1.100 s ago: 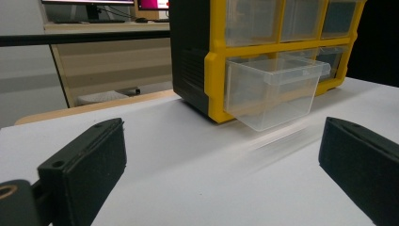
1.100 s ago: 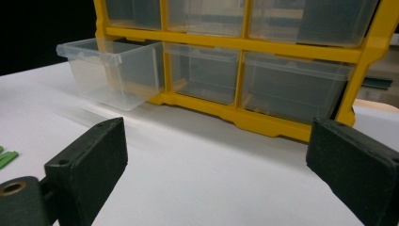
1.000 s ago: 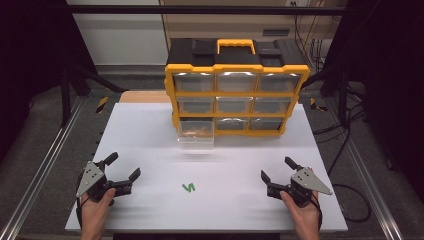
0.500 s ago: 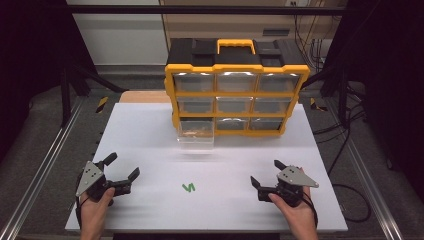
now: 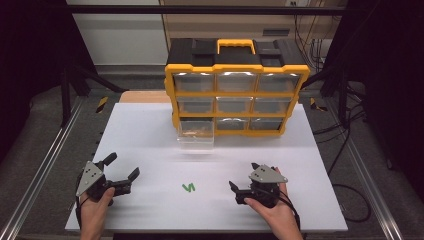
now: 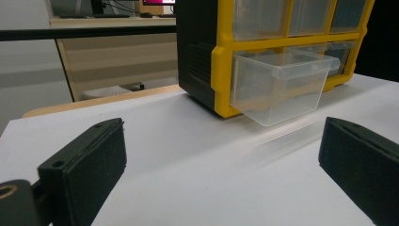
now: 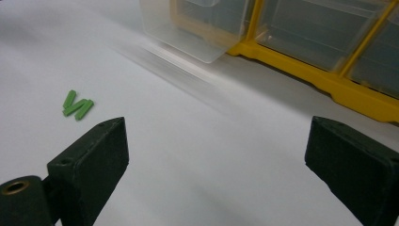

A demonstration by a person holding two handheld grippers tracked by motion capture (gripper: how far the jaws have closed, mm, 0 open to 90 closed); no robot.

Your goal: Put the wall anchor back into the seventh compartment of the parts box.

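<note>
A yellow and black drawer organizer (image 5: 235, 90) stands at the back of the white table (image 5: 150, 145). Its bottom-left clear drawer (image 5: 196, 135) is pulled out. Three small green sticks (image 5: 188, 188) lie together on the table in front of it. My right gripper (image 5: 243, 176) is open just right of the sticks, apart from them. In the right gripper view the sticks (image 7: 77, 106) lie left of and beyond the left jaw of the gripper (image 7: 216, 160). My left gripper (image 5: 122, 166) is open near the front left. Through its (image 6: 221, 165) jaws I see the drawer (image 6: 277, 87).
The organizer's other drawers (image 5: 235, 104) are closed. Metal rails (image 5: 45, 165) run along both table sides, and cables (image 5: 345, 145) hang off to the right. A wooden board (image 5: 145, 96) lies behind the table's back left.
My right gripper has moved left along the front of the table, toward the green sticks. The left gripper has stayed put.
</note>
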